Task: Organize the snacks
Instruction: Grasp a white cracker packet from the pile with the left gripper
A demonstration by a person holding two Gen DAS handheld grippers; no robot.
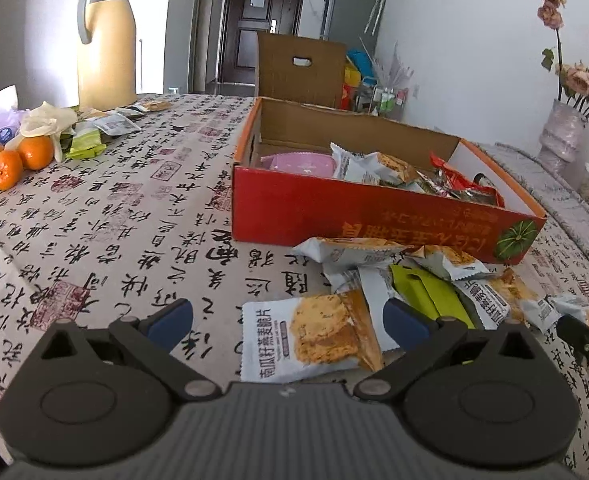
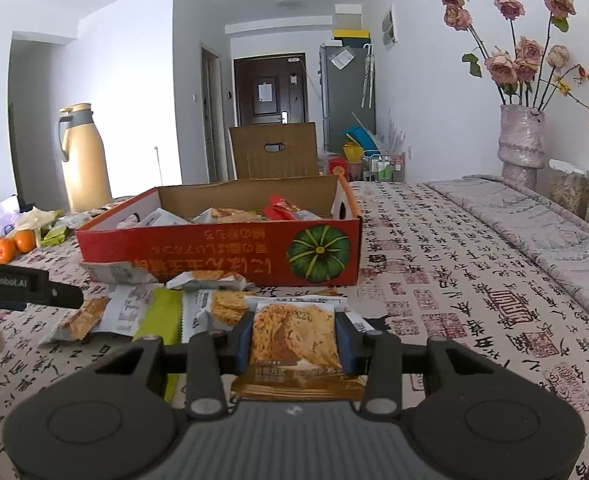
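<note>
Blue-padded right gripper (image 2: 294, 338) level, clamping cracker packet (image 2: 294, 332)

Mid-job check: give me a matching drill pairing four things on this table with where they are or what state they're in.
Things:
1. cracker packet
2. pink bowl
3. oranges
4. left gripper

Places or states:
A. inside the red box
B. open above a packet on the tablecloth
C. clamped between the right gripper pads
D. beside the yellow thermos jug, far left

Pairs: 1-C, 2-A, 3-D, 4-B
</note>
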